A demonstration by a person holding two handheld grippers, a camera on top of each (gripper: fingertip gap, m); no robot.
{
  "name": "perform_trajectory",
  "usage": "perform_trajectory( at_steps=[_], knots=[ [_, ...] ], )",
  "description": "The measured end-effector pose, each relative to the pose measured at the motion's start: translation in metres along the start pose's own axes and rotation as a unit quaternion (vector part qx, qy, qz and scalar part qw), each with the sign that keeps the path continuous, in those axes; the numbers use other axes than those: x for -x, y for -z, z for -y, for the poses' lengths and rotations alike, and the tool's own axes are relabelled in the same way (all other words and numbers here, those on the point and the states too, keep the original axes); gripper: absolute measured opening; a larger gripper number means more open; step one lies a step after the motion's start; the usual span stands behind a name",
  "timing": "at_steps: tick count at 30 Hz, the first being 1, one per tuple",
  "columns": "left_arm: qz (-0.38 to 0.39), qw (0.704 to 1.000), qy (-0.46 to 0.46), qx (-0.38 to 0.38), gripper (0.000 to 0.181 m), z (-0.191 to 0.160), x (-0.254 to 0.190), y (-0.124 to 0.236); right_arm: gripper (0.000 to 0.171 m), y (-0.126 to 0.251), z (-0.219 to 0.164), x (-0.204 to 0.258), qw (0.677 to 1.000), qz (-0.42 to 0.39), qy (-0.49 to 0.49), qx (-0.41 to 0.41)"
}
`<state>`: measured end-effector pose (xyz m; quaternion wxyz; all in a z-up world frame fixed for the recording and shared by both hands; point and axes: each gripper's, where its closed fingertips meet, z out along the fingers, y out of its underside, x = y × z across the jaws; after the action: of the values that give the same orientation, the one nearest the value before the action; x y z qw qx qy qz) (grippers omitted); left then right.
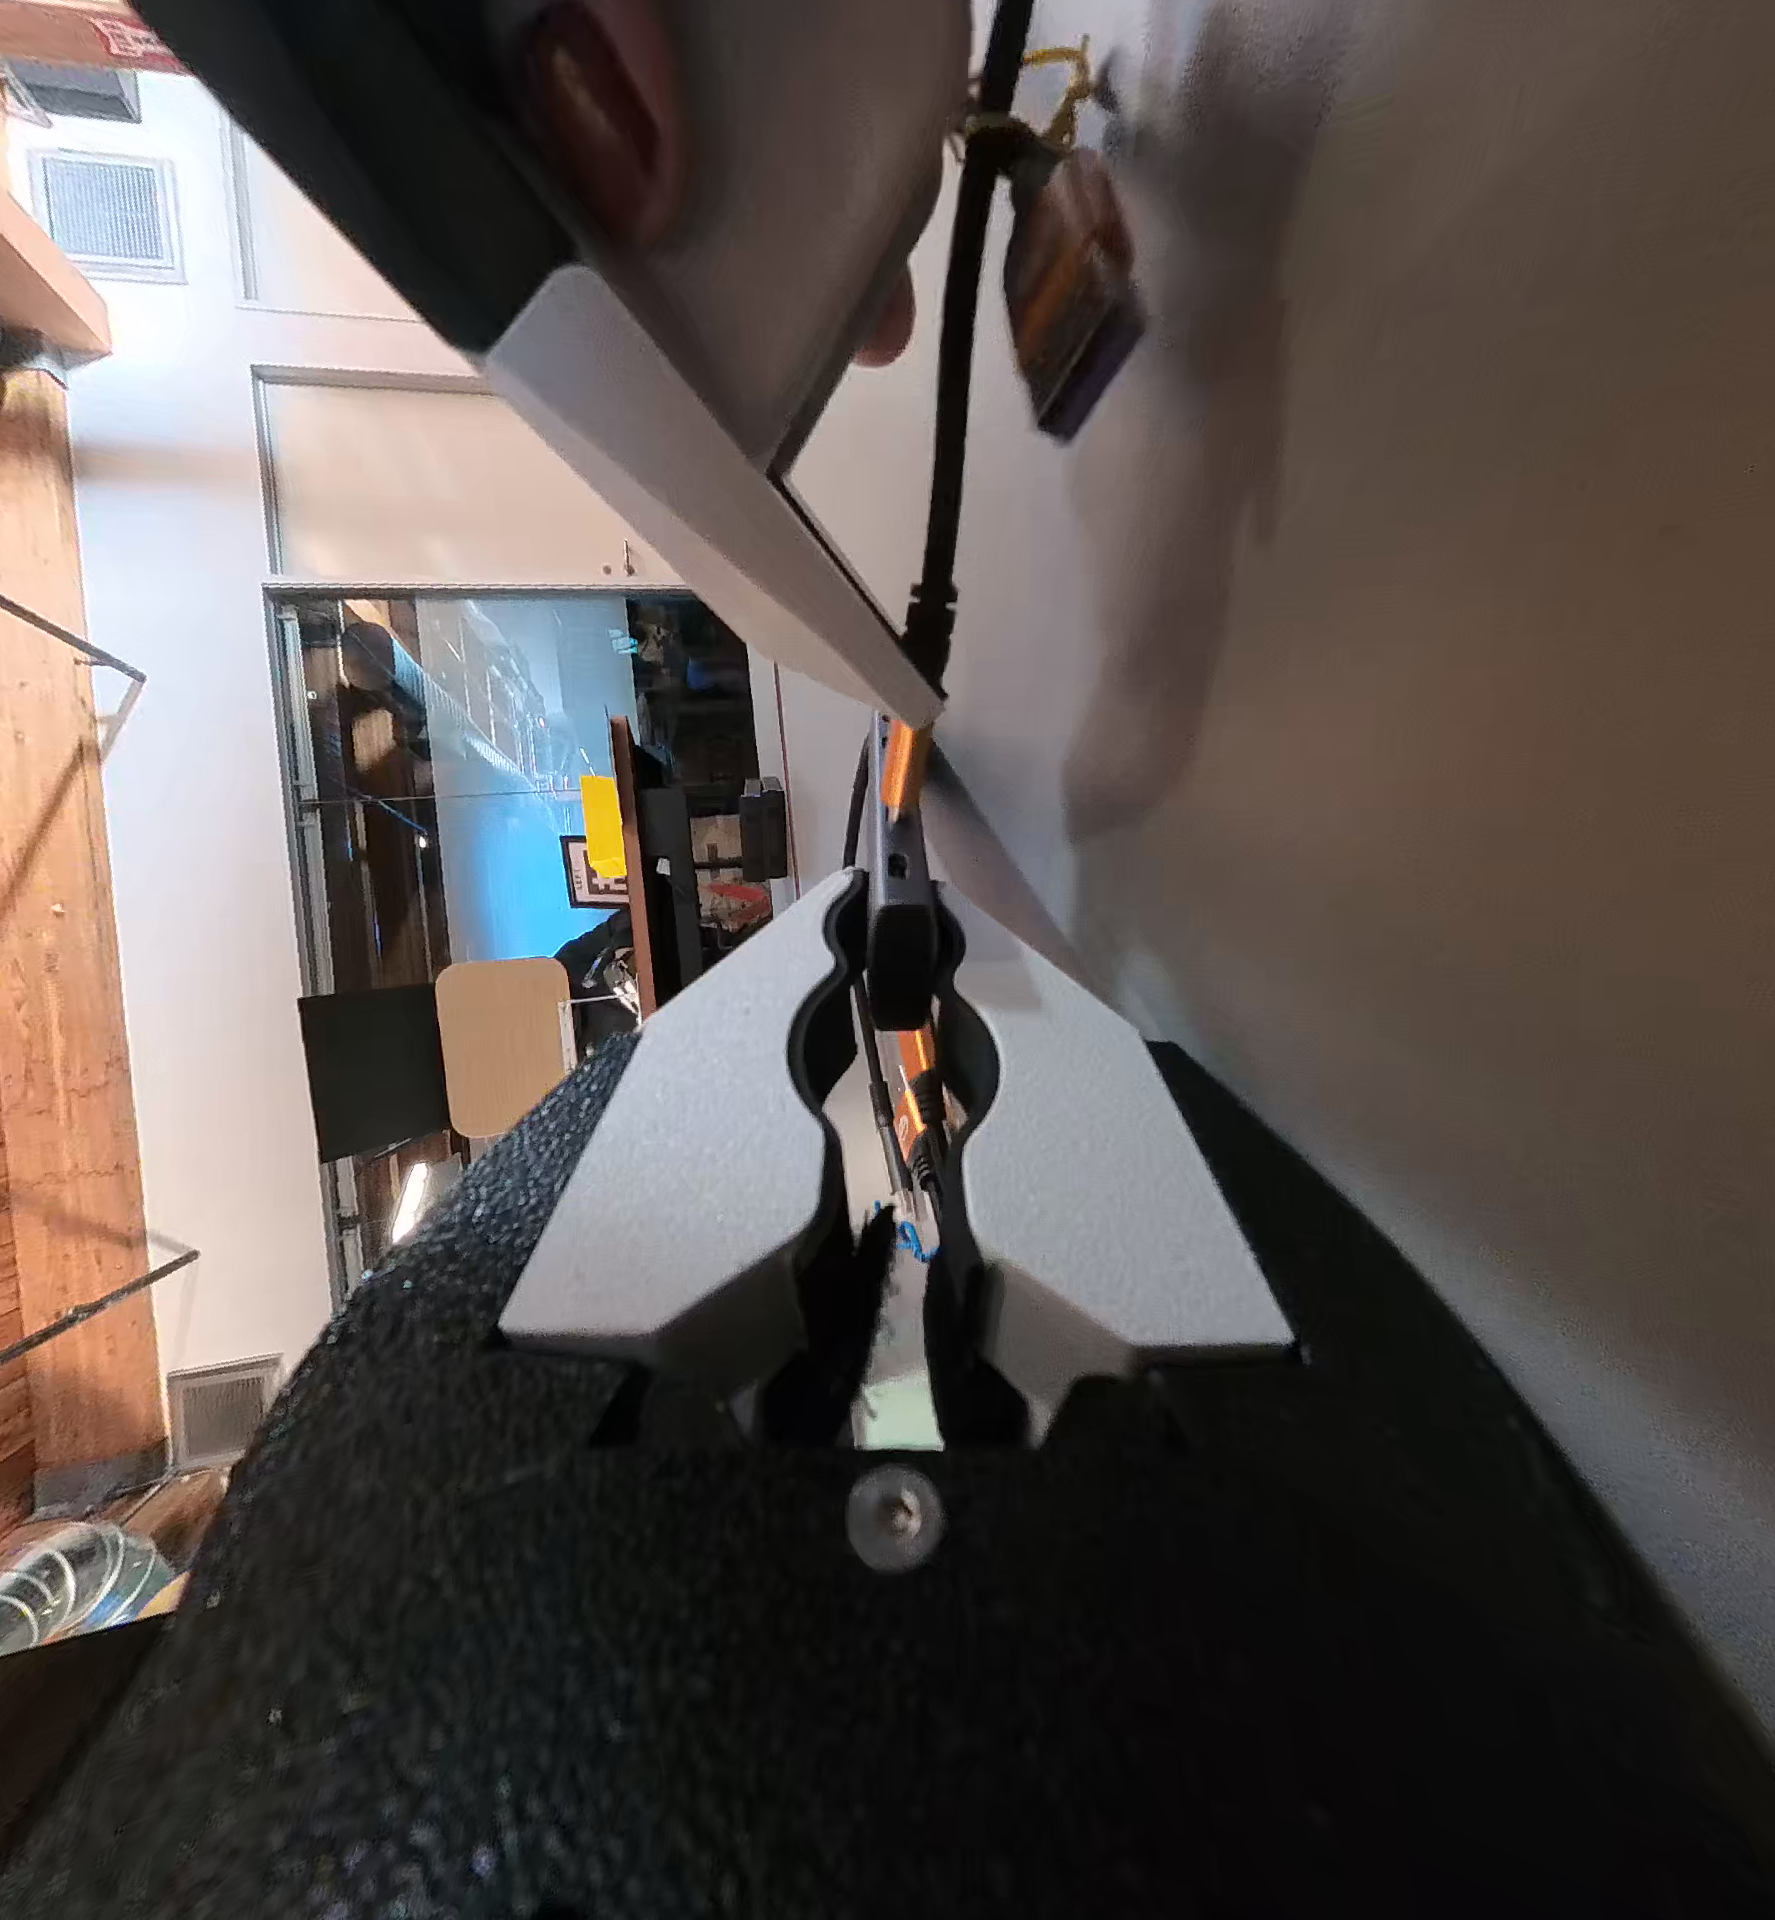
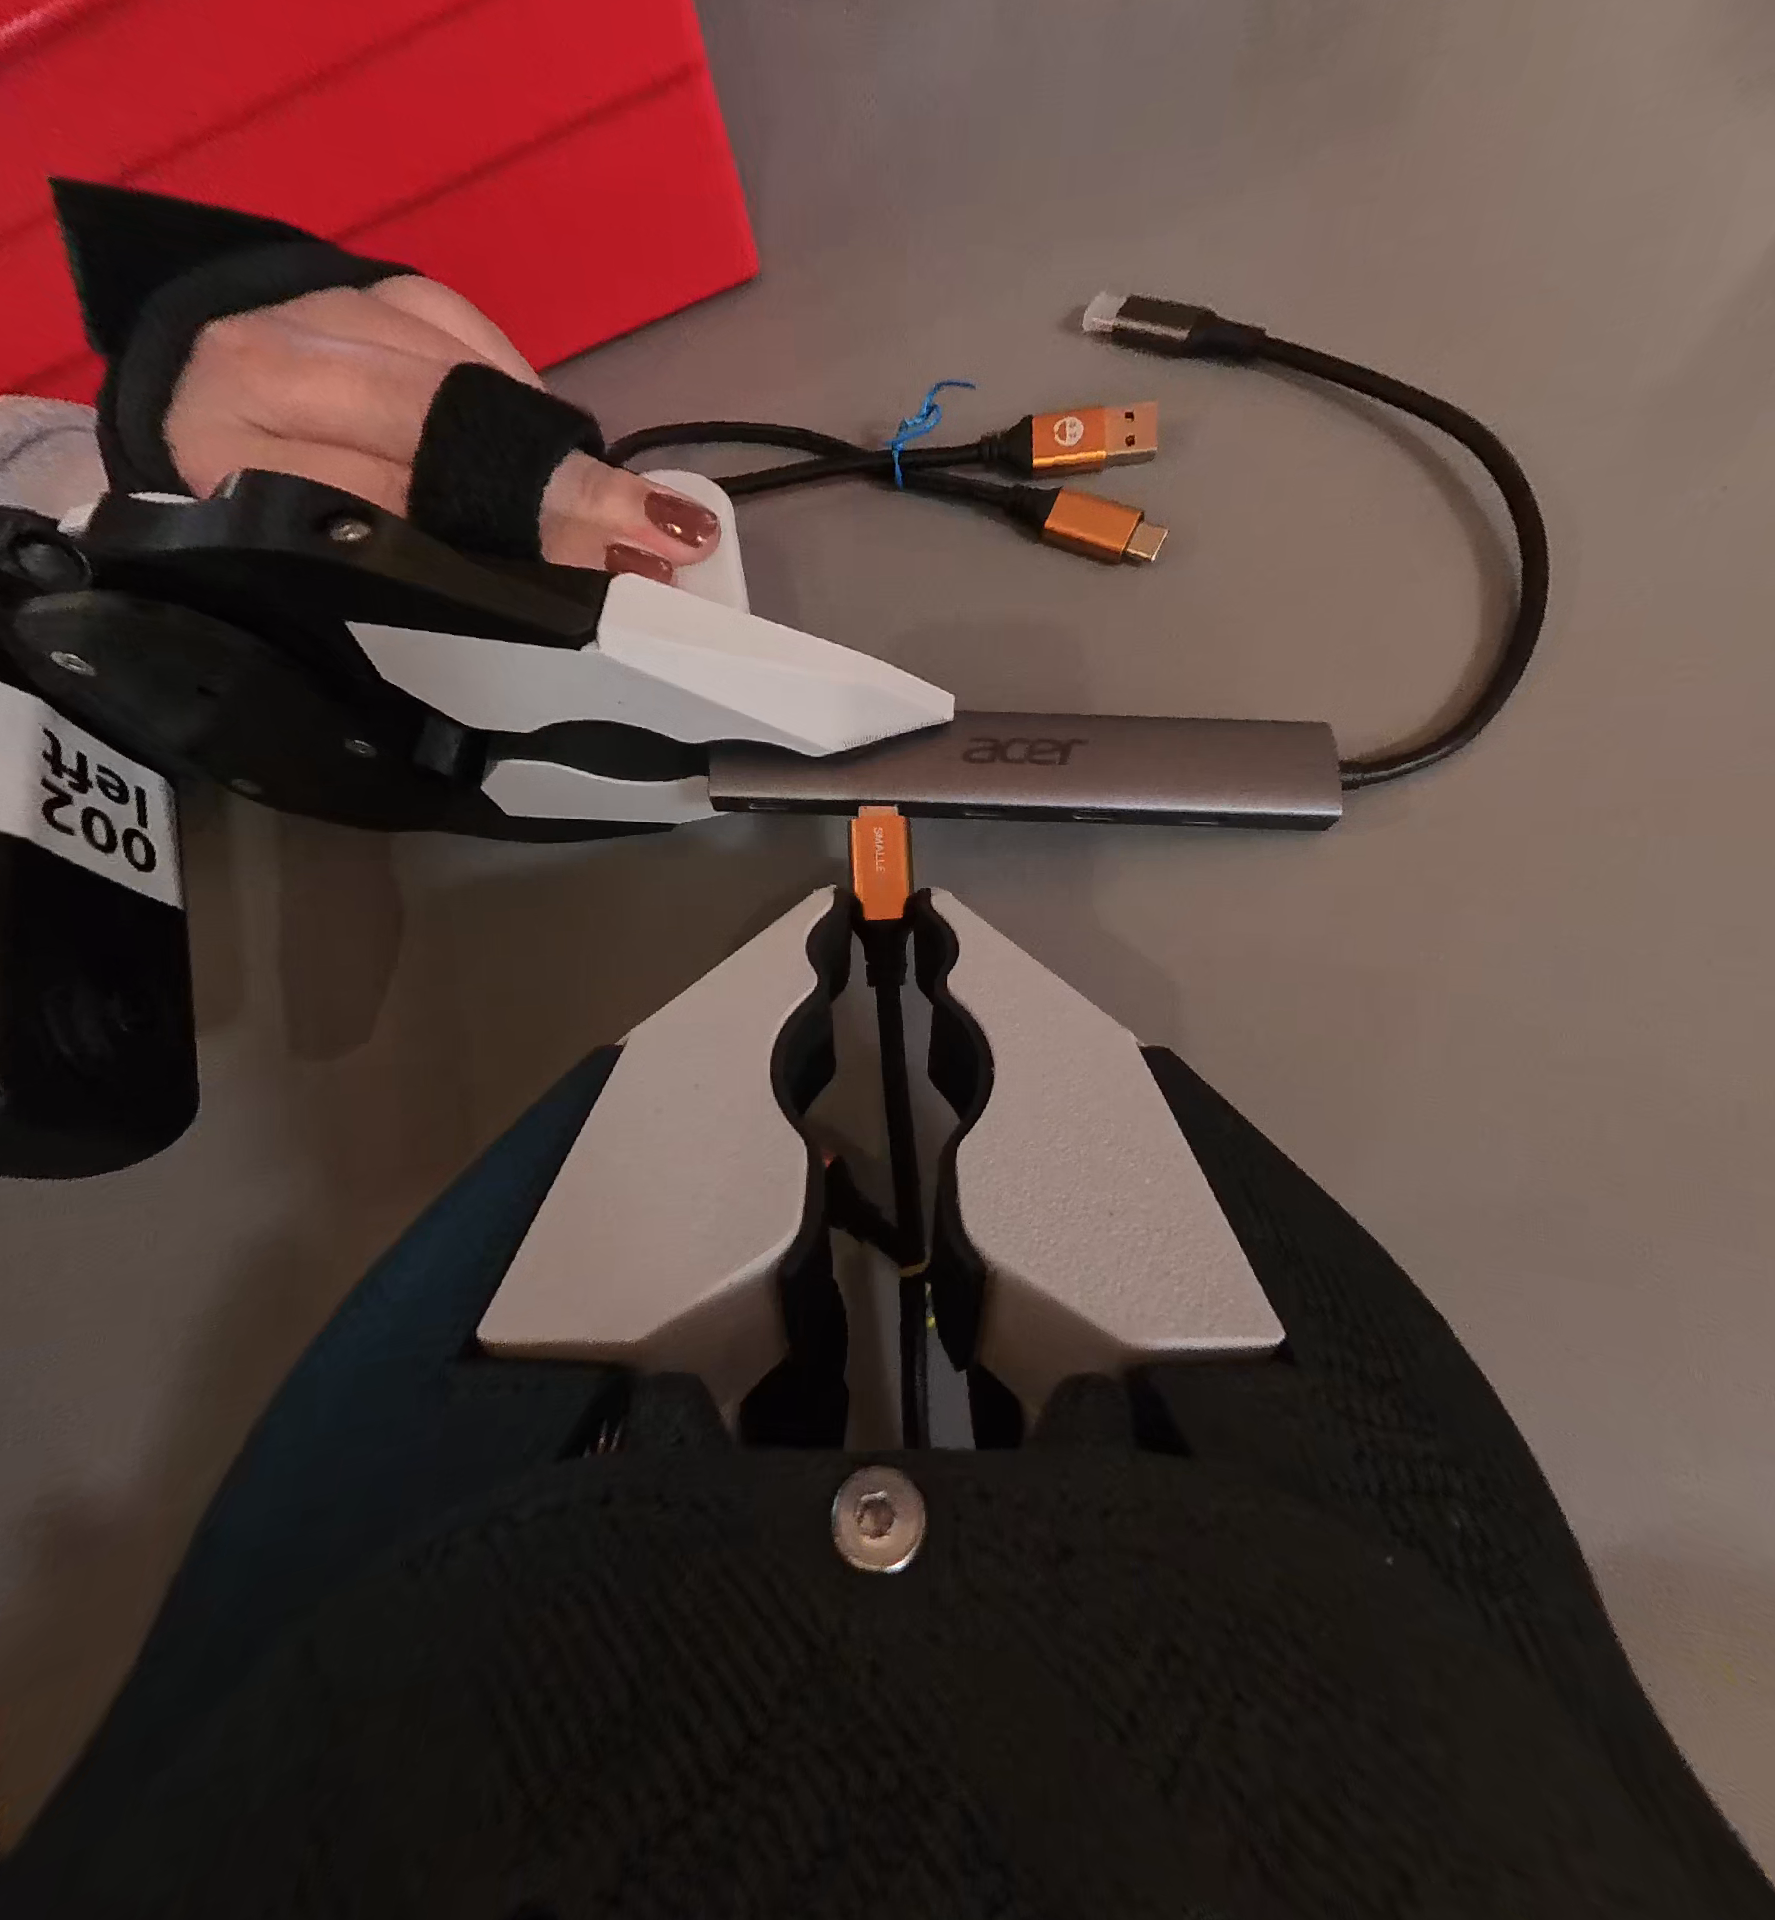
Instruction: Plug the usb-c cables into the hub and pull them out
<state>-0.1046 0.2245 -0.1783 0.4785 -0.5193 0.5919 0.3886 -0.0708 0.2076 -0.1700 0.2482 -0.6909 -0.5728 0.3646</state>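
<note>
Your left hand-held gripper [image 2: 717,774] clenched on the slim grey hub [image 2: 1070,769], your right hand-held gripper [image 2: 878,904] grasping an orange usb-c plug [image 2: 881,857] at 1 port, grey tabletop [image 2: 1382,1039]

Right gripper [image 2: 880,914]: pale grey fingers, wavy black pads, textured black body, silver screw [image 2: 875,1519]; left gripper [image 2: 821,764] white-fingered, labelled; black fingerless glove [image 2: 493,442].

L wrist view: table [image 1: 1485,727] blurred to a smear. Hub [image 1: 898,862] seen end-on only, its near end hidden w/in the left gripper [image 1: 898,935]. R wrist view: hub's [image 2: 1070,774] left end covered by that gripper's fingers [image 2: 779,686]; plug tip of the orange usb-c cable [image 2: 878,857] meets the port edge (how deep it sits, can't tell). Red board [image 2: 291,156] cut off by the frame edge.
</note>
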Motion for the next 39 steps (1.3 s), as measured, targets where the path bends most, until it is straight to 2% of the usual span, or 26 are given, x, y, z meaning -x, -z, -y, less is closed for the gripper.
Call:
perform_trajectory(
  at_steps=[3, 13, 17, 18, 19, 21, 23, 25, 26, 27, 32, 36, 39],
  knots=[
    [0.001, 1.0, 0.003, 0.006, 0.006, 0.0, 0.001, -0.002, 0.009, 0.0, 0.001, -0.003, 0.999, 0.016, -0.025, -0.016],
    [0.003, 0.999, 0.013, 0.042, 0.006, -0.002, 0.004, -0.007, 0.009, -0.004, 0.01, -0.006, 0.999, -0.02, -0.016, -0.035],
    [0.006, 0.999, 0.024, 0.039, 0.007, -0.006, 0.007, -0.01, 0.011, -0.002, 0.017, -0.007, 0.997, -0.03, 0.011, -0.065],
    [0.007, 0.999, 0.019, 0.028, 0.008, -0.003, 0.007, -0.01, 0.017, 0.002, 0.028, -0.004, 0.994, -0.031, 0.025, -0.097],
    [0.01, 1.0, 0.01, 0.025, 0.008, -0.004, 0.009, -0.009, 0.028, 0.012, 0.045, 0.001, 0.988, -0.032, 0.041, -0.147],
    [0.011, 1.0, 0.002, 0.026, 0.008, -0.008, 0.009, -0.008, 0.038, 0.042, 0.076, 0.001, 0.961, -0.079, 0.087, -0.25],
    [0.015, 0.999, 0.003, 0.03, 0.008, -0.013, 0.013, -0.005, 0.029, 0.082, 0.096, -0.013, 0.908, -0.186, 0.139, -0.349],
    [0.03, 0.999, 0.017, 0.03, 0.008, -0.016, 0.021, -0.001, 0.021, 0.125, 0.1, -0.031, 0.832, -0.312, 0.172, -0.426],
    [0.044, 0.998, 0.024, 0.029, 0.009, -0.017, 0.027, 0.001, 0.017, 0.138, 0.097, -0.038, 0.8, -0.36, 0.184, -0.444],
    [0.06, 0.997, 0.03, 0.027, 0.008, -0.018, 0.034, 0.003, 0.015, 0.141, 0.093, -0.044, 0.784, -0.39, 0.197, -0.441],
    [0.113, 0.991, 0.059, 0.028, 0.009, -0.025, 0.055, 0.011, 0.016, 0.108, 0.078, -0.068, 0.798, -0.424, 0.23, -0.361],
    [0.138, 0.985, 0.098, 0.037, 0.009, -0.034, 0.066, 0.014, 0.015, 0.117, 0.078, -0.074, 0.796, -0.422, 0.203, -0.383],
    [0.2, 0.97, 0.124, 0.062, 0.009, -0.053, 0.088, 0.023, 0.015, 0.122, 0.075, -0.08, 0.799, -0.42, 0.181, -0.391]
  ],
)
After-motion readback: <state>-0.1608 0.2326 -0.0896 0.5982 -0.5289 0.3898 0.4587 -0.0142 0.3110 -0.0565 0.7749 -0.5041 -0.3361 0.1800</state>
